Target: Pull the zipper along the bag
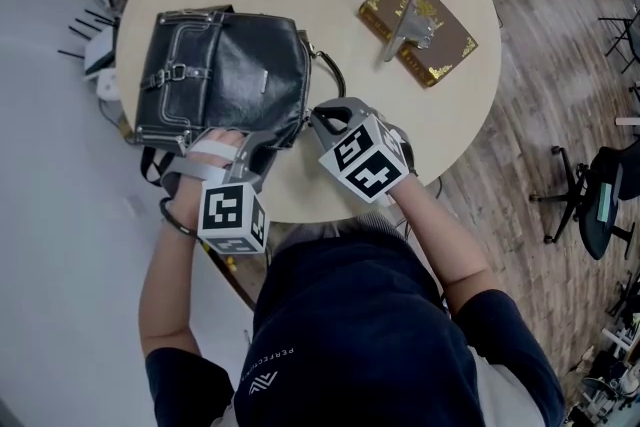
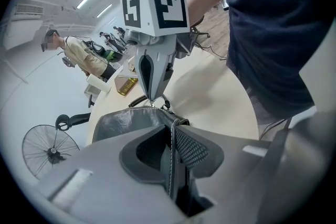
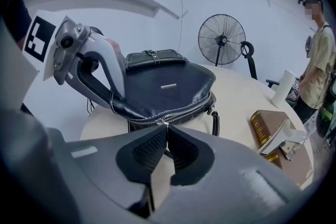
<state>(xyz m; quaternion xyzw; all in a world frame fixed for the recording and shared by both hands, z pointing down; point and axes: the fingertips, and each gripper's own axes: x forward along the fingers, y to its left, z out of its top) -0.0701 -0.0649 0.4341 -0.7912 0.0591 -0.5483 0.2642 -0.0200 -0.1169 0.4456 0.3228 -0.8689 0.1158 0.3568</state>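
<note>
Round pale bench (image 1: 440, 115), wood floor beyond. Right gripper (image 3: 167, 136): my jaws pressed together on zipper pull (image 3: 166, 124) at near edge of black bag (image 3: 168, 84). Zipper (image 3: 191, 107) runs 8 to 2 o'clock across them. Left gripper (image 2: 173, 139), at 9 o'clock in head view: jaws pinching bag's stitched rim, I judge bracing. Bag contents hidden.

The person wears a dark navy short-sleeved T-shirt (image 1: 360, 335) with small white lettering (image 1: 259, 355) and a white logo beside it. The left gripper (image 1: 228, 147) and the right gripper (image 1: 325, 118) are both moulded in pale grey plastic. Each carries a white cube (image 1: 232, 215) printed with black square markers. Their fingers (image 3: 148, 152) are grey shells lined with black pads that have a fine diamond-grid texture and taper to narrow tips.
</note>
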